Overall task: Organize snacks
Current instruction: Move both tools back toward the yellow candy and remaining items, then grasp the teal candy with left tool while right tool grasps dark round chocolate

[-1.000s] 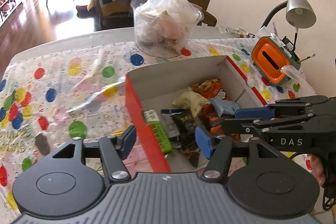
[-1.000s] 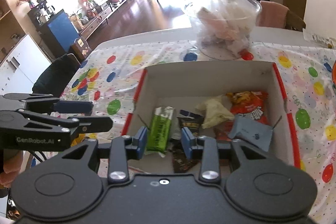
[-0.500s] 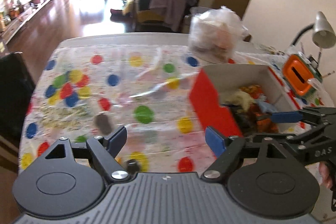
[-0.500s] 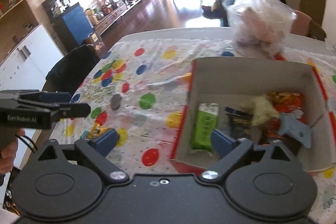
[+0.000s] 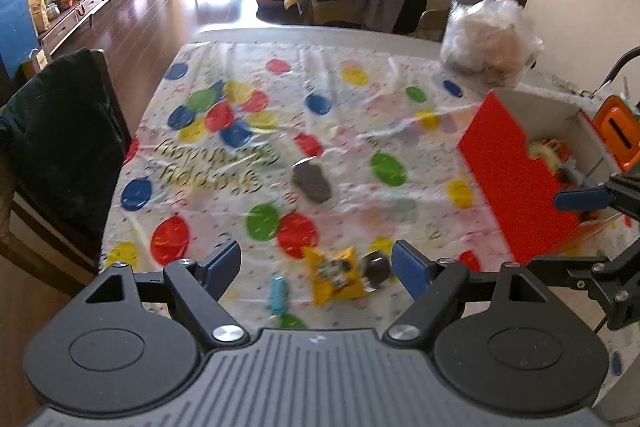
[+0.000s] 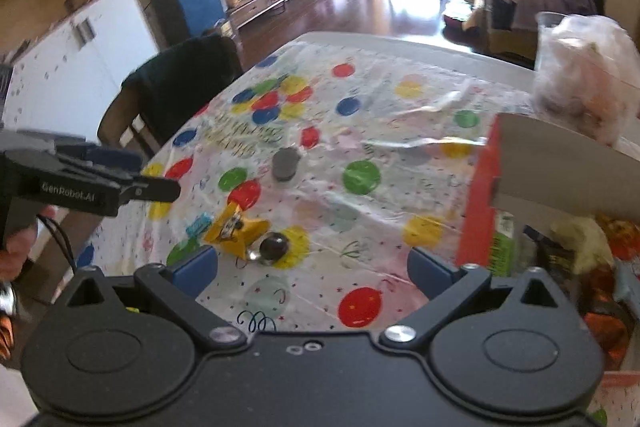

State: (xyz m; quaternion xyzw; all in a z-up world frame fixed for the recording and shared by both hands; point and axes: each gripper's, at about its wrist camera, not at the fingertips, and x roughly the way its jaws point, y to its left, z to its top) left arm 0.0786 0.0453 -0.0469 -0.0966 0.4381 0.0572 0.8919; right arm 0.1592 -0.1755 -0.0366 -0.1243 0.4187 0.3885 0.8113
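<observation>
A yellow snack packet [image 5: 336, 281], a dark round candy [image 5: 378, 269] and a small teal wrapper [image 5: 279, 295] lie together on the spotted tablecloth near the table's front edge. My left gripper [image 5: 316, 267] hangs open just above them with nothing between its fingers. A grey oval snack [image 5: 311, 183] lies farther back. The red box [image 5: 516, 179] with several snacks stands at the right. My right gripper [image 6: 312, 269] hovers over the cloth between the yellow packet [image 6: 236, 229] and the box wall [image 6: 478, 199]; its jaws are opening and hold nothing.
A black chair [image 5: 60, 147] stands against the table's left edge. A clear tub with a plastic bag [image 5: 488, 43] sits at the back right, behind the box. An orange container [image 5: 616, 131] is at the far right. A hand [image 6: 20, 247] holds the left gripper.
Both grippers have swung left, away from over the box, to the tablecloth by the loose snacks. The right jaws went from nearly shut to wide apart; the left jaws widened too.
</observation>
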